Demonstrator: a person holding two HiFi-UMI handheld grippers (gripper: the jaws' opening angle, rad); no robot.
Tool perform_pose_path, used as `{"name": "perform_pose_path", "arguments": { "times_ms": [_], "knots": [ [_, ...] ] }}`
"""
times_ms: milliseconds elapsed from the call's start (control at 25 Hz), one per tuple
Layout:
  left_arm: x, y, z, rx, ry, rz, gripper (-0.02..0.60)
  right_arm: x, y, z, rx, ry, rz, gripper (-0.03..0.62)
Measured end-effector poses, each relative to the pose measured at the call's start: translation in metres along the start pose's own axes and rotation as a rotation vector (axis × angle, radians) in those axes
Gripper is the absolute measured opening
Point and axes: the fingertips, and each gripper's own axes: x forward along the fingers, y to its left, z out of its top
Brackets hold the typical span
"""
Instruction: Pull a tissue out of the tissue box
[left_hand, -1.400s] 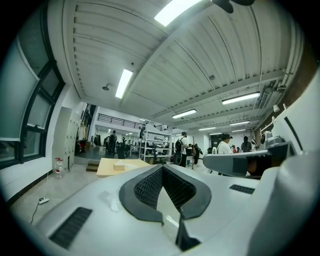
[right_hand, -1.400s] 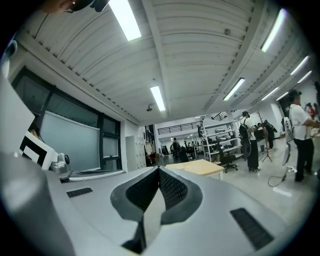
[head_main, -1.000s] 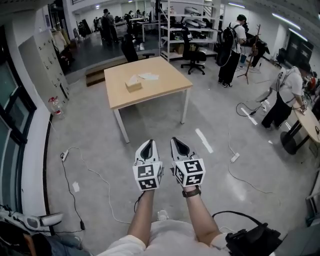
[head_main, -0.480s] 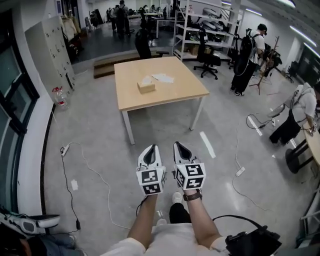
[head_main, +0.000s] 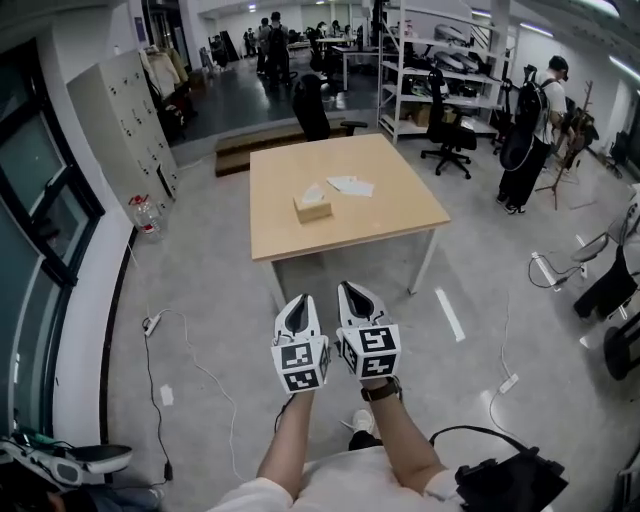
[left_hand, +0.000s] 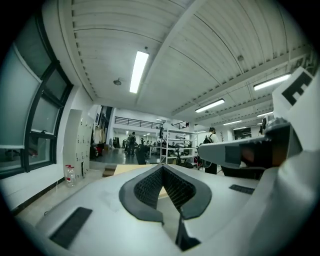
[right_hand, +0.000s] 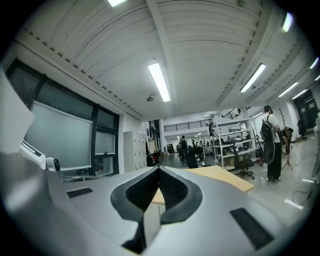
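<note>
A tan tissue box (head_main: 313, 208) with a white tissue sticking out of its top stands near the middle of a light wooden table (head_main: 400, 215). Loose white sheets (head_main: 350, 185) lie just behind it. My left gripper (head_main: 297, 299) and right gripper (head_main: 350, 288) are held side by side over the floor, short of the table's near edge and far from the box. Both point level toward the table. In the left gripper view the left gripper (left_hand: 161, 167) has its jaws met at the tip with nothing between them. The right gripper (right_hand: 159, 169) looks the same, with the table (right_hand: 225, 176) beyond it.
A black office chair (head_main: 318, 105) stands behind the table. Metal shelving (head_main: 440, 60) and a person with a backpack (head_main: 528, 130) are at the back right. Lockers (head_main: 130, 120) and a water bottle (head_main: 145, 212) line the left wall. Cables (head_main: 190, 360) run across the floor.
The whole view has advanced toward the table, which now sits nearer and more central. Both grippers moved forward together, still shut and side by side.
</note>
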Motion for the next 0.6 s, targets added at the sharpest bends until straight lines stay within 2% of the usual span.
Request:
{"name": "perform_pose_path", "arguments": {
  "times_ms": [160,400,480,600],
  "knots": [
    [0.062,-0.006,0.011,0.036,-0.017,0.029,-0.008,0.045,-0.042,0.015,0.002,-0.026,0.032,0.003],
    [0.127,-0.01,0.011,0.046,-0.028,0.051,-0.008,0.094,-0.097,0.004,0.037,-0.003,0.056,0.002],
    [0.142,-0.014,0.001,0.062,-0.007,0.045,-0.008,0.107,-0.113,-0.008,0.069,0.023,0.057,0.002],
    [0.169,-0.01,-0.01,0.054,0.033,0.057,-0.008,0.129,-0.121,-0.023,0.083,0.073,0.103,0.002]
  ]
}}
